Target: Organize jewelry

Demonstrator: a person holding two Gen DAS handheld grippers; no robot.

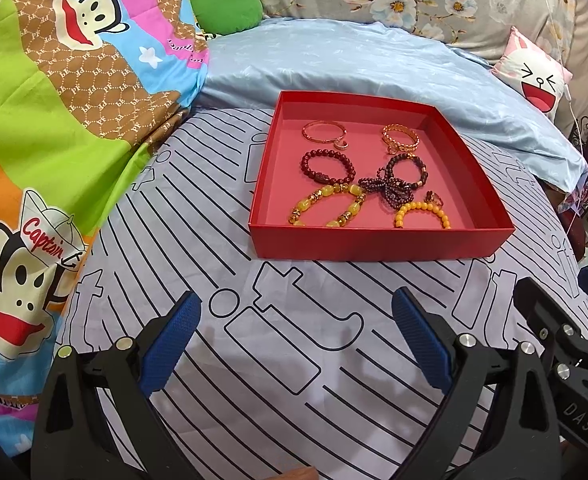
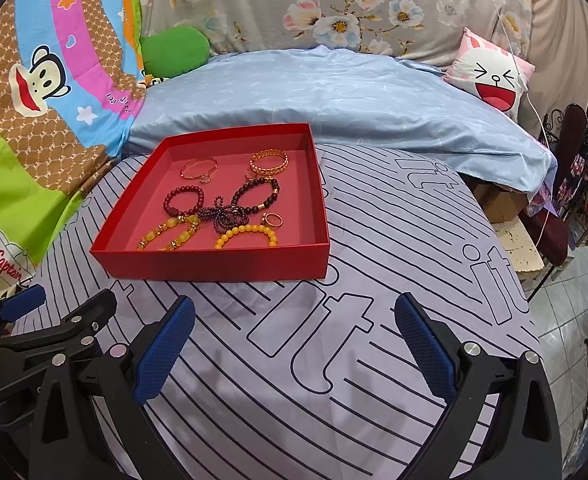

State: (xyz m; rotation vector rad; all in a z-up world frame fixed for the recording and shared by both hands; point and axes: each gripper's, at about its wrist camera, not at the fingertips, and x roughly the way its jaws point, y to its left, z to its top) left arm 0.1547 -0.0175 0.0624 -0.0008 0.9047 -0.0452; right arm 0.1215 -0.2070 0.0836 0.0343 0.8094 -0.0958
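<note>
Both your tongs, left [image 1: 295,330] and right [image 2: 294,332], sit wide open and empty at frame bottom (bracelets [image 1: 327,166] all inside the red box [image 1: 373,244], mid-frame).

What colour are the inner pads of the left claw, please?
Blue, textured pads on black arms; clearest in the left wrist view.

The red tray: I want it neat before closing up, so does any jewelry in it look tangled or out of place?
Yes. In the red tray, the dark purple bead strand lies bunched in a knot mid-tray, overlapping the dark bead bracelet. The other bracelets lie as open rings.
</note>
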